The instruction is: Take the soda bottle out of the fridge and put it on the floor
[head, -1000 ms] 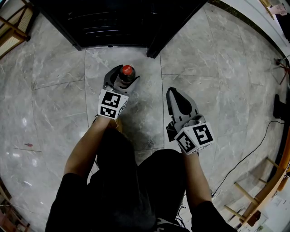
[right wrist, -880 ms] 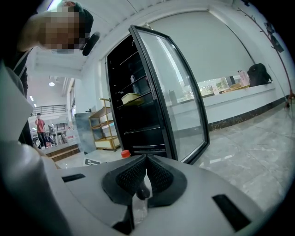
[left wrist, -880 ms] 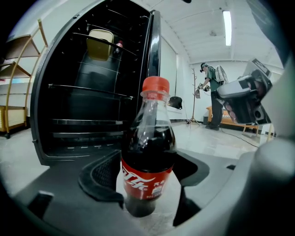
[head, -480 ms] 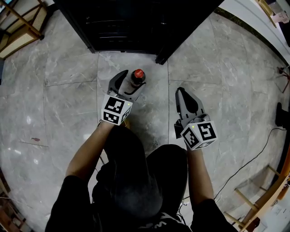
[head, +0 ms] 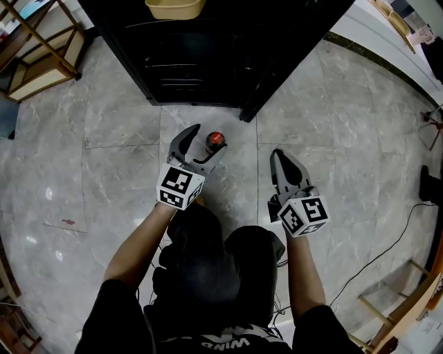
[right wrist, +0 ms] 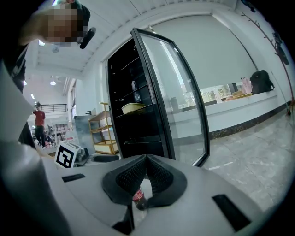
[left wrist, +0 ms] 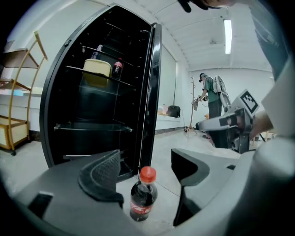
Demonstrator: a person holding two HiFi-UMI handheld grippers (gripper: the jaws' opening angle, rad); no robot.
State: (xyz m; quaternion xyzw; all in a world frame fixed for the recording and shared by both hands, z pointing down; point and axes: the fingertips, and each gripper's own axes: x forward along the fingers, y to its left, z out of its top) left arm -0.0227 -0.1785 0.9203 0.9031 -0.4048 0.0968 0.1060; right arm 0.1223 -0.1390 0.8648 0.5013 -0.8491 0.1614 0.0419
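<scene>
Head view, looking steeply down: finds the soda bottle point(head: 215, 142) upright on the grey floor point(head: 111, 159), just in front of the fridge point(head: 208, 62), red cap up. Places the left gripper point(head: 206, 143) right at it, jaws released and spread wide, pads off the plastic. Cannot settle whether the bottle stands between the tips or just past them. Confirms from the left gripper view: clear gaps on both sides.

Reads as a set-down done: bottle on its own base, claw opened so as to back away without tipping it.

Finds the right gripper point(head: 280, 156) off to the side, near the bottle but apart, jaws clenched together on nothing. Probably parked clear of the working hand.

Notes the fridge door point(right wrist: 184, 106) swung open and a yellow tub point(head: 174, 7) on a shelf inside.

Judges the task nearly complete. Calls only for a straight retreat of the left claw, minding the jaws beside a narrow bottle likely to topple at a nudge.
</scene>
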